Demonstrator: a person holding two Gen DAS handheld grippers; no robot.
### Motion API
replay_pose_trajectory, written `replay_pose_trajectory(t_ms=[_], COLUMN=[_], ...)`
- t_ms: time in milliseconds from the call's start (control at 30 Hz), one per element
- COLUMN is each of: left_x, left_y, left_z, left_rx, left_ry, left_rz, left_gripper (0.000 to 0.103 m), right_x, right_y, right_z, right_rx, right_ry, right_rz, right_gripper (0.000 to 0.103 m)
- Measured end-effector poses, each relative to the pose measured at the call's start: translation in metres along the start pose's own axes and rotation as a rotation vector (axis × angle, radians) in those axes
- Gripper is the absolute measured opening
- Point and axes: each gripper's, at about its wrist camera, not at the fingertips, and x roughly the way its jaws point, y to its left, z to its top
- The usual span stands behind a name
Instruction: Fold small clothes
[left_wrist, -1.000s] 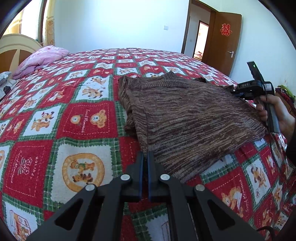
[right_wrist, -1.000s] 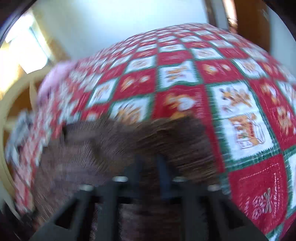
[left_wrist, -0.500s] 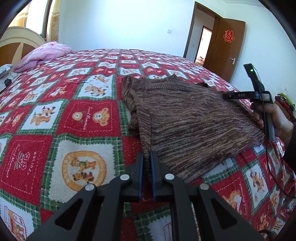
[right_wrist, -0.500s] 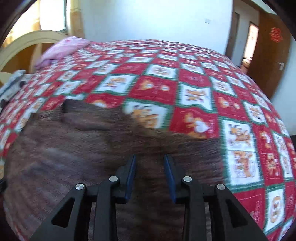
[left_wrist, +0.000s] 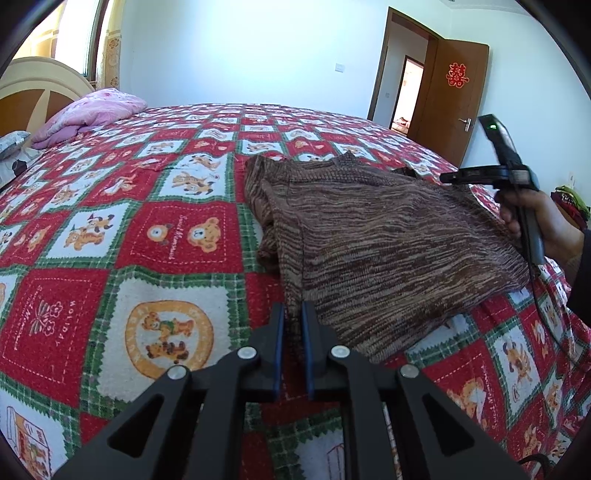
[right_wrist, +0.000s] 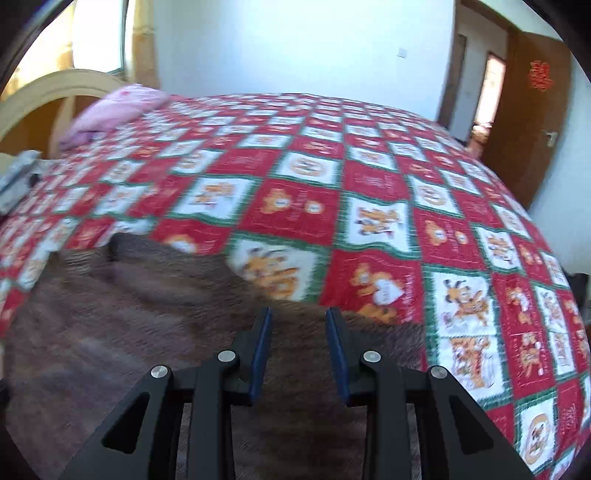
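Two grippers, one fold laid, as I read it: the release step is in hand. From the left, a pink pillow (left_wrist: 92, 110), soft and crumpled, lies at the head of the bed. The bedspread (left_wrist: 110, 221) is a fuzzy red, white and green check with cartoon bears, flat and a little nubbly. My left gripper (left_wrist: 291, 321) hangs low over the sweater's near corner; its jaws have just been opening and stand a narrow slit apart, with the hem of that corner between the blue pads, loose rather than pinched as far as I can tell. The brown sweater (left_wrist: 388, 236) is a marled, ribbed knit, thick and floppy, lying on the bedspread as a rough rectangle with bunched layers along its left edge. My right gripper (right_wrist: 298, 325) hovers over the sweater's far right edge, gripped in my hand (left_wrist: 543, 225); its jaws have just been opening too and are plainly parted, with nothing between them and knit below. Next, I judge, comes a regrip on both ends of one short edge and a carry across. The knit stretches, so lift both ends evenly.
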Motion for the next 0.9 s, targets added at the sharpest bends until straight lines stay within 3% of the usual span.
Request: replay_pose_trajectory(t_ms=[100,133,233,333,400,467,600,733,900], left_x=[0.001,0.001,0.001,-0.002,-0.006,-0.012,-0.012,-0.007,-0.004], left_y=[0.002,0.002,0.002,0.000,-0.002,0.000,0.012,0.019,0.019], left_z=[0.000,0.001,0.001,0.001,0.001,0.001,0.004,0.011,0.019], left_rx=[-0.009,-0.010,-0.012,-0.011,-0.002,-0.012,-0.064,-0.102,-0.062], left_ry=[0.001,0.001,0.002,-0.003,-0.010,-0.027,-0.014,0.016,0.041], left_rz=[-0.012,-0.013,-0.007,0.023,0.060,0.088,0.091,0.127,0.200], left_gripper=[0.014,0.014,0.015,0.021,0.035,0.048,0.051,0.059,0.061], right_x=[0.011,0.019,0.029,0.036,0.028,0.016,-0.021,-0.060,-0.105], right_y=[0.016,0.021,0.018,0.003,0.004,0.010,0.033,0.069,0.124], right_z=[-0.011,-0.015,-0.010,0.005,0.005,0.000,-0.020,-0.046,-0.083], right_rx=[-0.089,-0.130,-0.112,0.014,0.037,0.018,-0.052,-0.119,-0.255], right_ry=[0.113,0.129,0.088,0.070,0.052,0.034,-0.024,-0.066,-0.158], right_rz=[0.034,-0.005,-0.066,-0.105,-0.102,-0.066,-0.011,0.084,0.180], right_gripper=[0.030,0.031,0.035,0.035,0.035,0.037,0.039,0.049,0.060])
